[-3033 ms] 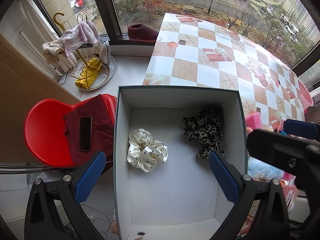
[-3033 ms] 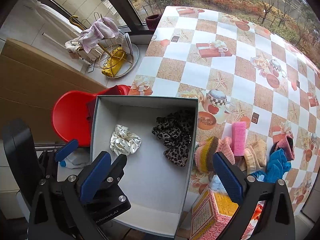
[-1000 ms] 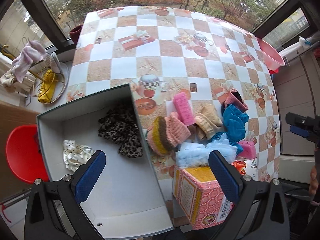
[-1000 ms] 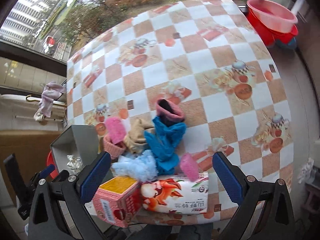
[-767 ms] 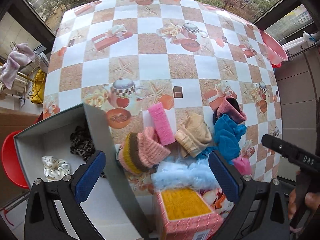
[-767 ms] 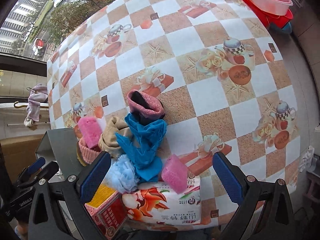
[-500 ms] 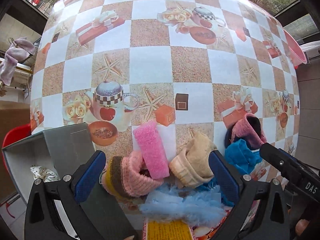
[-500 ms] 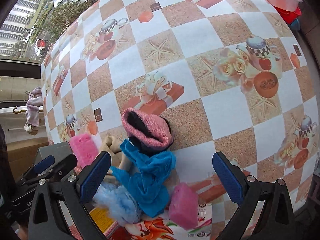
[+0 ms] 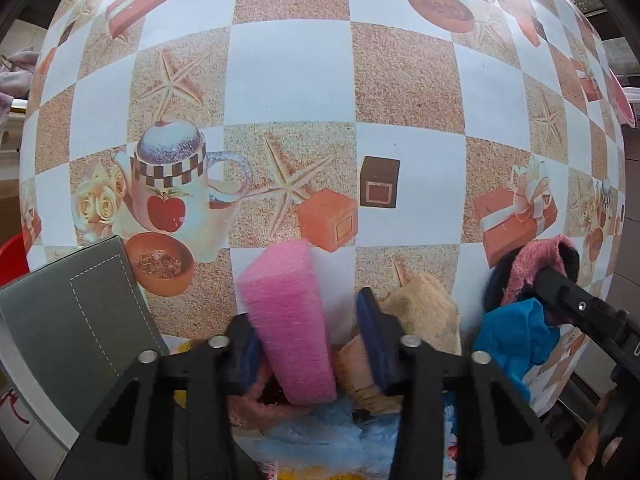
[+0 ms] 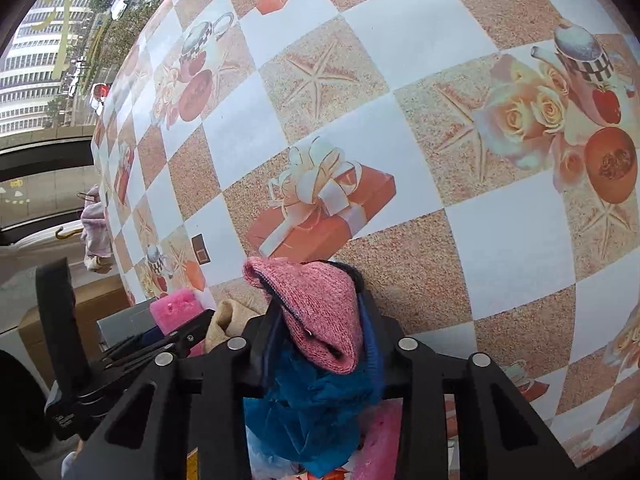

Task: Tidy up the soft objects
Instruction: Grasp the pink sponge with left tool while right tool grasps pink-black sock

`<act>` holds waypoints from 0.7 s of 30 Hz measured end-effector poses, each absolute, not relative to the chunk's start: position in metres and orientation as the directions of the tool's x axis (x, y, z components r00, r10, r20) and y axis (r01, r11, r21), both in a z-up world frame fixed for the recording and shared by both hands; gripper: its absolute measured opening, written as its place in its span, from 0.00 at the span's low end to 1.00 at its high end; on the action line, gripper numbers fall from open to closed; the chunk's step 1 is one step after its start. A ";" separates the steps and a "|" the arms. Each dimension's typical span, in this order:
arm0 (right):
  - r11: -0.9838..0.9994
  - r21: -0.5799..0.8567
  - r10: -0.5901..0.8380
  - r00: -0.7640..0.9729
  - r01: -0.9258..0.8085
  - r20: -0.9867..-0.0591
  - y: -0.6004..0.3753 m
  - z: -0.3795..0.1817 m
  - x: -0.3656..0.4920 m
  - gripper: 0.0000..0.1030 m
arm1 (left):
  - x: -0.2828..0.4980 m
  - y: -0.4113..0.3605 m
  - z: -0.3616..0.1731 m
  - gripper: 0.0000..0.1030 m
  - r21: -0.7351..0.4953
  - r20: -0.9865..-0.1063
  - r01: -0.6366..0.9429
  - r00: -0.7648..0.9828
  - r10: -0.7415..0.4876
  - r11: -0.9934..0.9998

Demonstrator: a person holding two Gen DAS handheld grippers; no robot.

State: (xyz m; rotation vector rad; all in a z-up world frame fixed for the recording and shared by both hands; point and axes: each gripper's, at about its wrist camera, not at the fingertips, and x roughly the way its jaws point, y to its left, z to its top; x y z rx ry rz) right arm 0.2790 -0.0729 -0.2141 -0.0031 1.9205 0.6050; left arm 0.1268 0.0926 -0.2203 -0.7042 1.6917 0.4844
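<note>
Pink foam, a long sponge block, stands between the blue pads of the left gripper, at 6 o'clock in the left wrist view. The left pad touches it, but on the right side a white gap shows between block and pad, so I cannot tell if the grip is already firm. The block leans toward 11 o'clock and lies on a heap of other soft things: a beige knit piece at 4 o'clock and pale blue fluff below. If the hold is only on one edge, the foam may twist out when it is lifted.

In the right wrist view the right gripper is closing its jaws on a pink knitted sock, which fills the space between the pads. Just under it hangs a blue cloth, pressed in the same place. I think the cloth could come up together with the sock, or pull it loose.

The grey box stands at 8 o'clock of the left view, close to the heap. The two grippers work near each other, so they may collide.
</note>
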 end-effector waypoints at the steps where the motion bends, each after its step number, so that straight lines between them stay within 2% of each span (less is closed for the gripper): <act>1: 0.873 0.405 0.273 -0.415 -0.272 -0.868 -0.075 -0.211 0.281 0.31 | 0.126 0.093 -0.220 0.23 -0.067 -0.970 -0.684 -0.127 -0.208 0.727; 8: 0.866 0.440 0.346 -0.350 -0.238 -0.871 -0.093 -0.177 0.299 0.29 | 0.121 0.089 -0.175 0.23 -0.091 -0.993 -0.669 0.003 -0.121 0.738; 15: 0.840 0.457 0.379 -0.288 -0.291 -0.879 -0.103 -0.131 0.293 0.29 | 0.120 0.063 -0.104 0.23 -0.113 -0.990 -0.558 0.136 -0.043 0.822; 21: 0.825 0.468 0.396 -0.267 -0.315 -0.878 -0.122 -0.095 0.264 0.29 | 0.105 0.043 -0.059 0.23 -0.147 -0.976 -0.481 0.211 -0.049 0.864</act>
